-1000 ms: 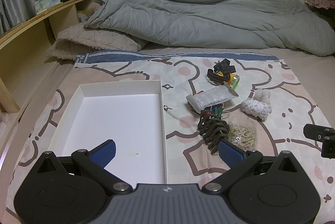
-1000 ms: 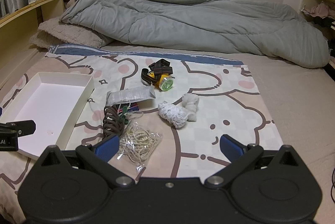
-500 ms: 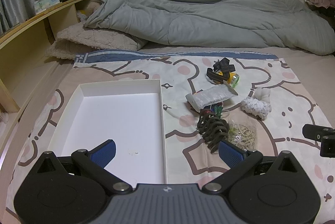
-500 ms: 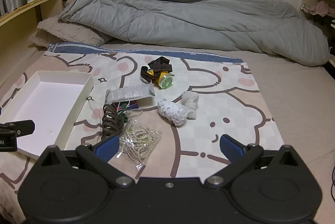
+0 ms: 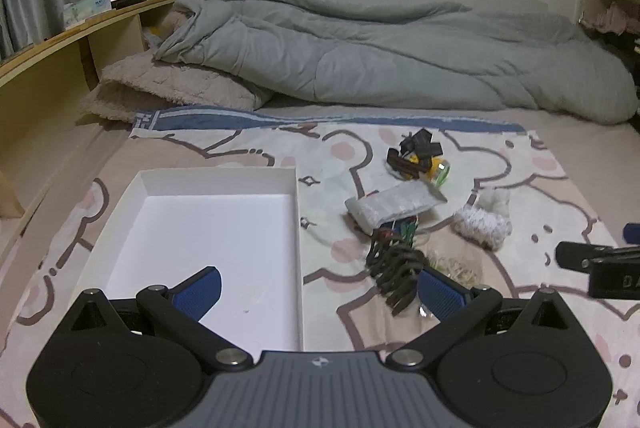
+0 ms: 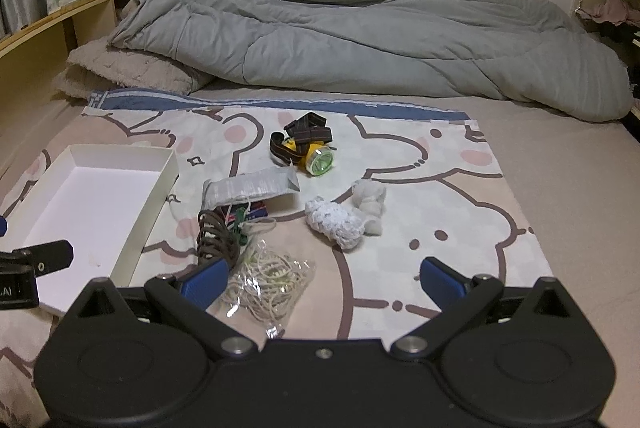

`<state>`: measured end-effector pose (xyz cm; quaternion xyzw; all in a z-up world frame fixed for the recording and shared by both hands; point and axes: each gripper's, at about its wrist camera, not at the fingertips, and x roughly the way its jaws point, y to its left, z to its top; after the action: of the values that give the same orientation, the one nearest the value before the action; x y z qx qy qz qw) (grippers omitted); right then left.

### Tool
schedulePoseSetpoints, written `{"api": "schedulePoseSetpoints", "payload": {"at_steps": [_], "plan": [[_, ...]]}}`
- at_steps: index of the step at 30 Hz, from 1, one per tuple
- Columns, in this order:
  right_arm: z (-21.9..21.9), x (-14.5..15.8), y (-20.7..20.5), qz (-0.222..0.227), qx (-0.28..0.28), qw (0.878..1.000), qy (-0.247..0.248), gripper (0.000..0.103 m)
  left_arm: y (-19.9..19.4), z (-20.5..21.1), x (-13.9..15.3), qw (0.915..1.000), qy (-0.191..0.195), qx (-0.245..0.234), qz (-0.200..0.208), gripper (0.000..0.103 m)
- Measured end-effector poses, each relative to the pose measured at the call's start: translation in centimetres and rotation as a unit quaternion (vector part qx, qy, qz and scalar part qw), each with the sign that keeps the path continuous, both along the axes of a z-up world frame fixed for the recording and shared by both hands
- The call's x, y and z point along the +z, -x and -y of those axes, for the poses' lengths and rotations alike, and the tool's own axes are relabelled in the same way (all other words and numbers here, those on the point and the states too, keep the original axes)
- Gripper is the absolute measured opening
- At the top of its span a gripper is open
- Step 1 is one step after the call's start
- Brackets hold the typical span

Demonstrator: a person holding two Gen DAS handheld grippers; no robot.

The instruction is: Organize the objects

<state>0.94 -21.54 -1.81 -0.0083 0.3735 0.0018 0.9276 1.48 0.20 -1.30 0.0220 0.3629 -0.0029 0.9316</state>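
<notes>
Both grippers hover wide and empty: the left gripper (image 5: 318, 286) at the bottom of its frame over the white tray (image 5: 298, 228), the right gripper (image 6: 324, 278) lower centre. Just ahead of it lies the bag of rubber bands (image 6: 268, 280), probably light, limp and slippery; pinching a bunched corner looks best. The headlamp (image 6: 306, 148), mid-frame, seems rigid, with a soft strap to grab.

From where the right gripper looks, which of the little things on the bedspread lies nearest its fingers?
The clear bag of rubber bands, just ahead of the fingers; the headlamp lies farthest.
</notes>
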Motion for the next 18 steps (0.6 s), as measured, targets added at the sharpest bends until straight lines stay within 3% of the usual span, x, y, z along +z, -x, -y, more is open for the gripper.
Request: {"api": "schedulePoseSetpoints", "payload": {"at_steps": [12,18], "plan": [[-0.4,-3.2,-5.1,0.003,-0.004,1.0,0.003,0.103,-2.4,-1.0,-1.3,0.9997,0.008,0.007,-0.021,0.103],[-1.5,-5.7,-8.5,-0.02,-0.005,1.0,0.006,0.103,-3.3,-1.0,-2.3,0.9997,-0.024,-0.005,0.006,0.103]]}}
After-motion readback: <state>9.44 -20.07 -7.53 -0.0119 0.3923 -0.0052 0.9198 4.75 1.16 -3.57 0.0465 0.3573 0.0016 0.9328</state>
